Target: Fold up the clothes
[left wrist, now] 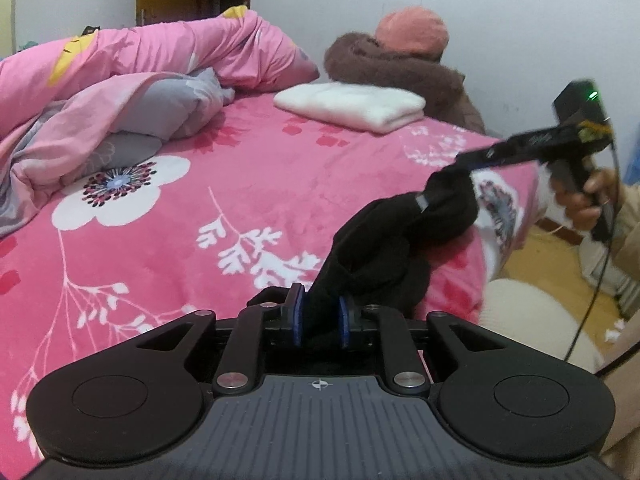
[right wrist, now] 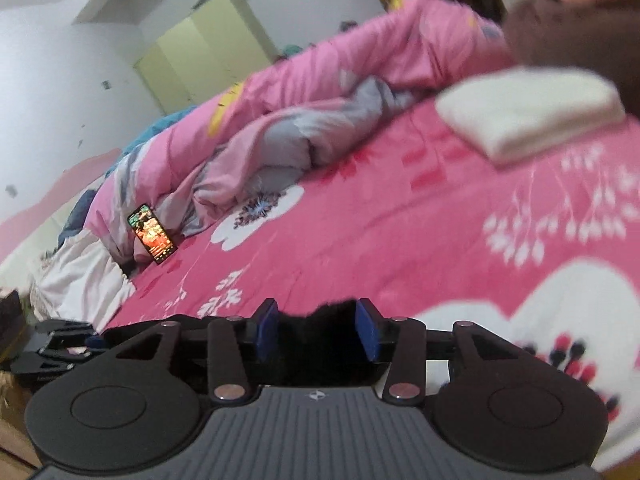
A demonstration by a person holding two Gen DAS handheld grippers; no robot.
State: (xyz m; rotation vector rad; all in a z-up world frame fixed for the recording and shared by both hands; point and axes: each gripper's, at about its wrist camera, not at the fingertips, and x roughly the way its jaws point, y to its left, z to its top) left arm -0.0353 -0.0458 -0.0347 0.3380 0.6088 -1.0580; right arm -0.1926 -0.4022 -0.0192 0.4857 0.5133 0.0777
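Observation:
A black garment point(left wrist: 384, 240) hangs in a twisted bunch over the near right corner of the pink floral bed point(left wrist: 200, 184). My left gripper point(left wrist: 320, 304) is shut on its lower end, with cloth pinched between the blue pads. The garment rises to the right, where my right gripper point(left wrist: 460, 160) holds its upper end; a hand point(left wrist: 588, 200) grips that tool. In the right wrist view, black cloth point(right wrist: 316, 344) fills the gap between the pads of my right gripper point(right wrist: 316, 312) and touches both of them.
A folded white cloth point(left wrist: 352, 106) lies at the far side of the bed, with a brown fluffy garment point(left wrist: 400, 68) and an orange hat point(left wrist: 412, 30) behind it. A crumpled pink quilt point(left wrist: 140, 64) covers the left. A lit phone point(right wrist: 152, 234) leans against it. A white cushion point(left wrist: 528, 320) sits on the floor.

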